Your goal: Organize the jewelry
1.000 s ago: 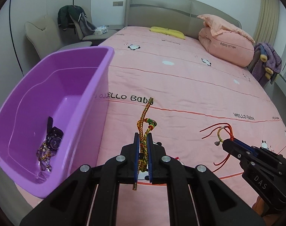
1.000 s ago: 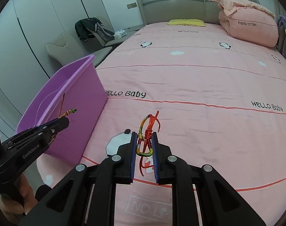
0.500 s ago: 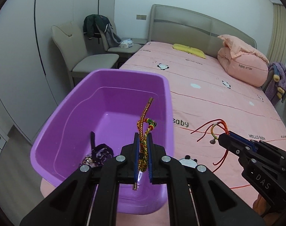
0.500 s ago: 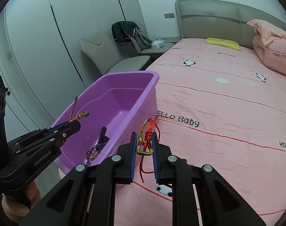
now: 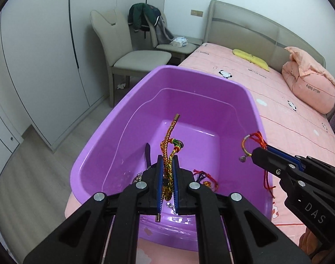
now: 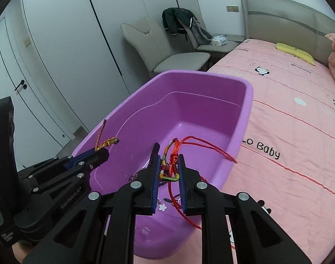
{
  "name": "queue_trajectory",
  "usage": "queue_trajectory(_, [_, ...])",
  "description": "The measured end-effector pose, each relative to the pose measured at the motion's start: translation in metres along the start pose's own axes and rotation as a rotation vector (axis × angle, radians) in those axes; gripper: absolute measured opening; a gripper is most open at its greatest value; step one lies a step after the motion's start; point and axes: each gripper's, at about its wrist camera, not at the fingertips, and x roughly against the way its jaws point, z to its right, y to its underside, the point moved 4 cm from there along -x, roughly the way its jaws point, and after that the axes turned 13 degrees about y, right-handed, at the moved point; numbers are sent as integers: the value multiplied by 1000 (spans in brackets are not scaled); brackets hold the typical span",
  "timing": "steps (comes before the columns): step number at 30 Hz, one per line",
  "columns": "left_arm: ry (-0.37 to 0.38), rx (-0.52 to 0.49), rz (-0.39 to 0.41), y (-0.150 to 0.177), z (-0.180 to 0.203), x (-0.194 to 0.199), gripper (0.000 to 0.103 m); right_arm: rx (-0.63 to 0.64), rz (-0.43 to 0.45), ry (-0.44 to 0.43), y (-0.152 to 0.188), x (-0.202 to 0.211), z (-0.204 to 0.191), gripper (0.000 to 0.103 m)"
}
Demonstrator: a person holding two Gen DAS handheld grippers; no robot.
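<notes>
My left gripper (image 5: 167, 165) is shut on a gold and red braided bracelet (image 5: 169, 140) and holds it above the near end of a purple plastic bin (image 5: 123, 110). My right gripper (image 6: 169, 161) is shut on a red string bracelet (image 6: 174, 154) with loose red cords, also over the bin (image 6: 246, 101). In the left wrist view the right gripper (image 5: 255, 154) enters from the right with its bracelet (image 5: 253, 138). In the right wrist view the left gripper (image 6: 101, 151) enters from the left. Other jewelry (image 5: 204, 178) lies on the bin floor, mostly hidden by the fingers.
The bin stands at the corner of a pink bed (image 5: 288, 121) (image 6: 288, 110). A pink folded quilt (image 5: 308, 85) and a yellow pillow (image 5: 251, 57) lie near the headboard. Beige chairs (image 5: 132, 55) with clothes stand beside white wardrobe doors (image 6: 57, 55).
Both grippers have swung left from over the bed sheet to above the purple bin, each still holding its bracelet.
</notes>
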Motion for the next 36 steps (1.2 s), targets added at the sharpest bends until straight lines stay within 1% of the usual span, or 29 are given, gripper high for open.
queue_trajectory(3, [-10, 18, -15, 3, -7, -7, 8, 27, -27, 0, -3, -10, -9, 15])
queue_trajectory(8, [-30, 56, -44, 6, -20, -17, 8, 61, -60, 24, -6, -28, -19, 17])
queue_trajectory(9, [-35, 61, -49, 5, -21, -19, 8, 65, -65, 32, -5, -30, -19, 21])
queue_trajectory(10, [-40, 67, -52, 4, -23, -20, 11, 67, -68, 44, -6, -32, -19, 31])
queue_trajectory(11, [-47, 75, -56, 4, -25, -20, 20, 68, -69, 56, -7, -33, -18, 42])
queue_trajectory(12, [-51, 81, -56, 3, -26, -20, 28, 63, -64, 68, -8, -31, -16, 58])
queue_trajectory(13, [-60, 88, -51, 2, -28, -19, 54, 54, -49, 76, -9, -29, -16, 60])
queue_trajectory(14, [-78, 96, -33, 1, -29, -15, 84, 49, -38, 85, -10, -27, -14, 60])
queue_trajectory(15, [-93, 101, -4, 1, -30, -9, 90, 47, -33, 96, -10, -25, -11, 60])
queue_trajectory(17, [-110, 99, 18, 0, -30, -3, 90, 47, -27, 111, -8, -22, -3, 60])
queue_trajectory(19, [-116, 105, 10, -1, -32, -1, 92, 40, -23, 124, -6, -19, 2, 60])
queue_trajectory(20, [-120, 115, 7, -1, -33, -1, 95, 34, -24, 126, -4, -18, 4, 60])
queue_trajectory(23, [-130, 133, -1, -1, -34, 1, 96, 26, -22, 128, 1, -12, 8, 61])
queue_trajectory(28, [-147, 142, -14, 3, -32, 4, 97, 25, -23, 138, 7, -2, 13, 63])
queue_trajectory(36, [-172, 145, -22, 3, -26, 9, 97, 5, -24, 144, 12, 6, 21, 63])
